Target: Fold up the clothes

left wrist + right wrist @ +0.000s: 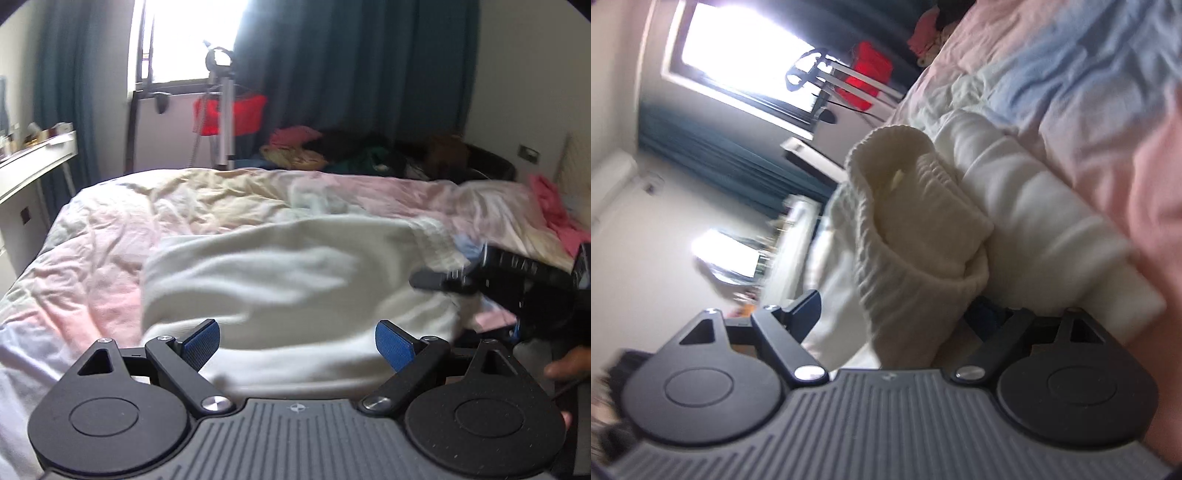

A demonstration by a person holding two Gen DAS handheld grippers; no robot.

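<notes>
A white knit garment (273, 280) lies spread on the pastel quilt of the bed (110, 229). My left gripper (298, 344) hovers open over the garment's near edge, and its blue pads (202, 342) hold nothing. My right gripper (461, 291) is at the garment's right edge, blurred. The right wrist view is rolled sideways. There the ribbed opening of the garment (905, 206) rises bunched between the wide-apart fingers of the right gripper (899, 317), which is open. Its right finger is half hidden by the cloth.
A tripod (223, 110) with a red item behind it stands beyond the bed. A pile of clothes (332, 147) lies along the far side. A white desk (33, 158) is at left, and pink cloth (554, 210) at right. A hand (565, 365) holds the right gripper.
</notes>
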